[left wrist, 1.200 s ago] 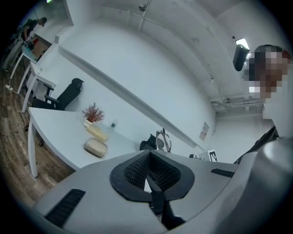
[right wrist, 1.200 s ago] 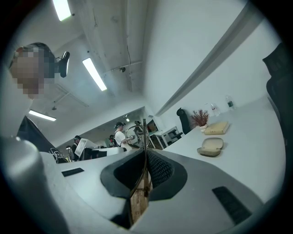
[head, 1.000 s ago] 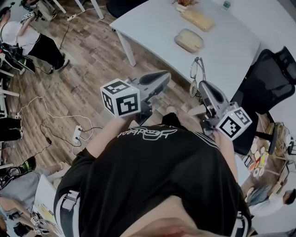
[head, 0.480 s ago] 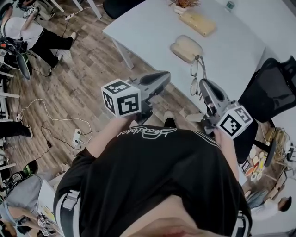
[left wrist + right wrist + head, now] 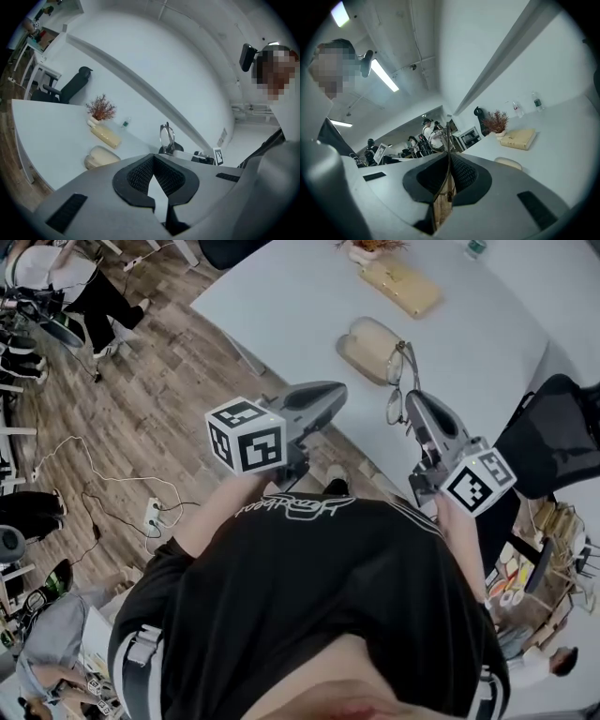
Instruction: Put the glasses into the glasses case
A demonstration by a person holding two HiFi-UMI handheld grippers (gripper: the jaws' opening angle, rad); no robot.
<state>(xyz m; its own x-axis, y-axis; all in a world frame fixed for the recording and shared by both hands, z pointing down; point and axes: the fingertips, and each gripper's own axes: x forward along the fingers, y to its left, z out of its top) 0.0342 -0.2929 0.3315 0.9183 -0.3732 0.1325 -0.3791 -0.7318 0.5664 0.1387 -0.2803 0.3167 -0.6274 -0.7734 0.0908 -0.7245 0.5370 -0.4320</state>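
The glasses [image 5: 401, 381] are thin-rimmed with clear lenses and stick up from my right gripper [image 5: 411, 401], which is shut on one temple. The lenses overlap the right end of the beige glasses case [image 5: 367, 345] on the white table [image 5: 281, 296]. In the right gripper view the frame [image 5: 449, 136] stands thin between the jaws, with the case [image 5: 508, 163] low at the right. My left gripper [image 5: 337, 392] hangs at the table's near edge, left of the case, shut with nothing in it. In the left gripper view the case [image 5: 100, 157] lies left and the glasses [image 5: 167, 137] stand ahead.
A tan flat box [image 5: 401, 285] and a small dried plant [image 5: 370, 247] sit farther back on the table. A black office chair [image 5: 553, 427] stands at the right. Wooden floor with cables and a power strip [image 5: 155, 514] lies to the left, with people at the far left.
Both grippers have moved toward the table. The glasses have gone from short of the table's edge to right beside the case. The left gripper's tip now reaches the table edge.
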